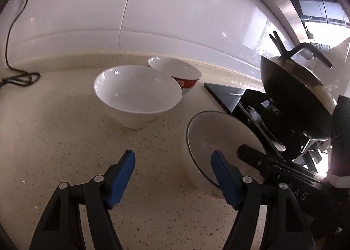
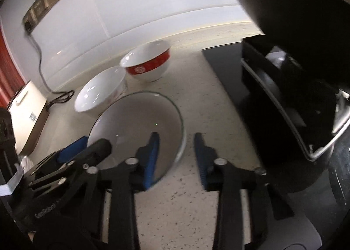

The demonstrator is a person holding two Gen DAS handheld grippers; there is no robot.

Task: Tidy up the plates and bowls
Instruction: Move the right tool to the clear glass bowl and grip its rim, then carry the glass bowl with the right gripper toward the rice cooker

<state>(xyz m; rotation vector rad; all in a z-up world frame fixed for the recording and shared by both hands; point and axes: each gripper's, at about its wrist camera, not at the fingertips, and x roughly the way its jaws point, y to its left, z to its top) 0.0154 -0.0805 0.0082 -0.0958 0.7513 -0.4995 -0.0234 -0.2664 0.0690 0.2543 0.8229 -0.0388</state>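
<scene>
Left tool (image 1: 172,175) spread, one finger over the glass bowl (image 2: 140,123); right tool (image 2: 176,153) astride its rim, not pinching; white bowl (image 1: 137,94) behind it.

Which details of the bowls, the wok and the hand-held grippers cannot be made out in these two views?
1. Red-banded bowl: in the left wrist view, part of its base is hidden behind the white bowl.
2. Glass bowl: in the right wrist view, blur hides whether the right hand-held gripper touches its rim.
3. Wok: in the right wrist view, it is cut off by the top edge.
</scene>
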